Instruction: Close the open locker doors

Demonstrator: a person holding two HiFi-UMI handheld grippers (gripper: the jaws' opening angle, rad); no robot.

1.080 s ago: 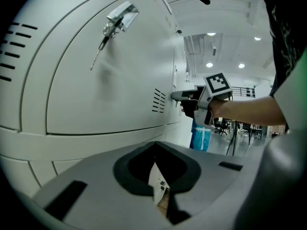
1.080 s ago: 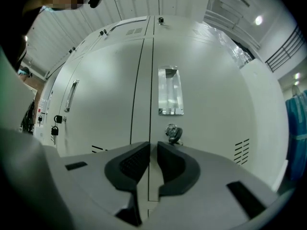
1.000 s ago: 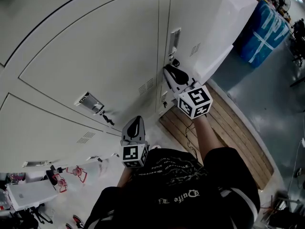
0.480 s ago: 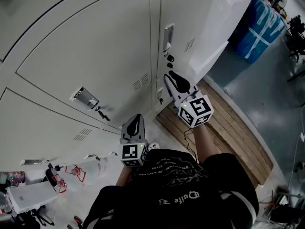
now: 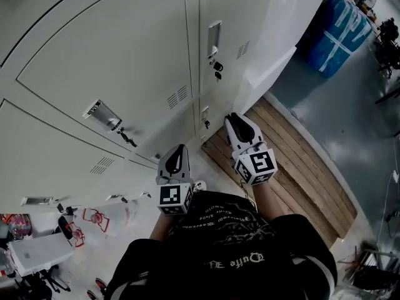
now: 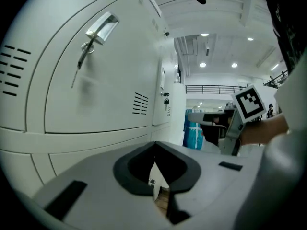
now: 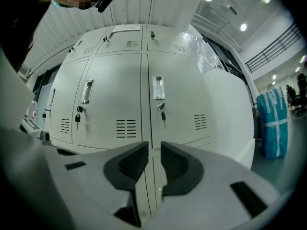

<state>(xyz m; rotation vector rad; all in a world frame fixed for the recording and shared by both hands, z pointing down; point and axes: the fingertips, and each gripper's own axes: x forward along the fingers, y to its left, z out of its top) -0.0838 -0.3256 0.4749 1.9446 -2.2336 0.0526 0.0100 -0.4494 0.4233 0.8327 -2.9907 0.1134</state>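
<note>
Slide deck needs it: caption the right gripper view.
Right gripper, empty jaws just opened slightly, facing shut white locker doors.

Locker doors (image 5: 112,55) plain pale grey-white (vent slots (image 5: 181,95) read dark). Left gripper (image 5: 177,157) and right gripper (image 5: 238,122): light grey bodies, black jaws. Marker cubes (image 5: 256,165): black-and-white squares. Wooden platform (image 5: 300,167): tan-brown slats. Floor (image 5: 356,117): dull grey-green. Wrapped bundle (image 5: 340,33): blue, pale tape cross. Shirt (image 5: 231,242): black, pale lettering.
</note>
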